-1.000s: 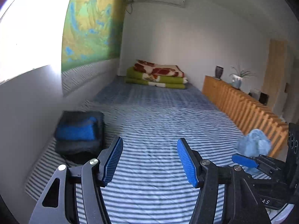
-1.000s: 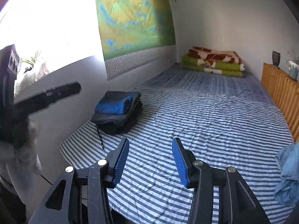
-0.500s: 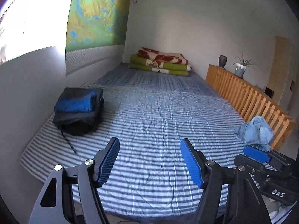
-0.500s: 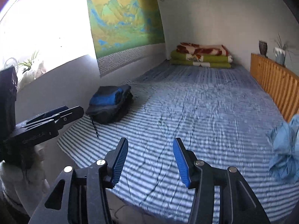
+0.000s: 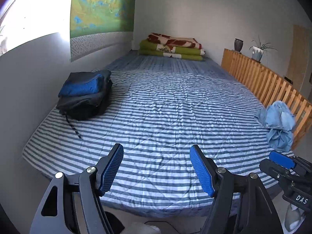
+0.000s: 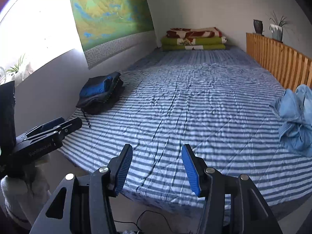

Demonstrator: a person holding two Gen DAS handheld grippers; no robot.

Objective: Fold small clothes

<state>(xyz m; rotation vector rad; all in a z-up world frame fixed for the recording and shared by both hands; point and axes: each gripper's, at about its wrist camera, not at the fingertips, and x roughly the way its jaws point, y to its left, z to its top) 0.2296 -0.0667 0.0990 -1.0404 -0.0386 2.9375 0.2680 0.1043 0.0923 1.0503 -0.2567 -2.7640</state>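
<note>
both grippers hang over the near edge of the striped bed [image 5: 165,105], nothing between either pair of jaws. the left gripper [image 5: 157,168] has its jaws wide and opening further; the right gripper [image 6: 157,168] has its jaws about half apart, also opening. the crumpled light blue garment [image 5: 276,124] lies on the bed ahead and right of both jaws, by the wooden rail [image 5: 273,85]. a folded dark pile [image 5: 85,93] sits ahead and left.

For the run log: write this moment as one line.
stage: approach | left gripper: opening, empty | right gripper: opening, empty | crumpled blue garment: untouched, bed's right edge | folded stack: left
</note>
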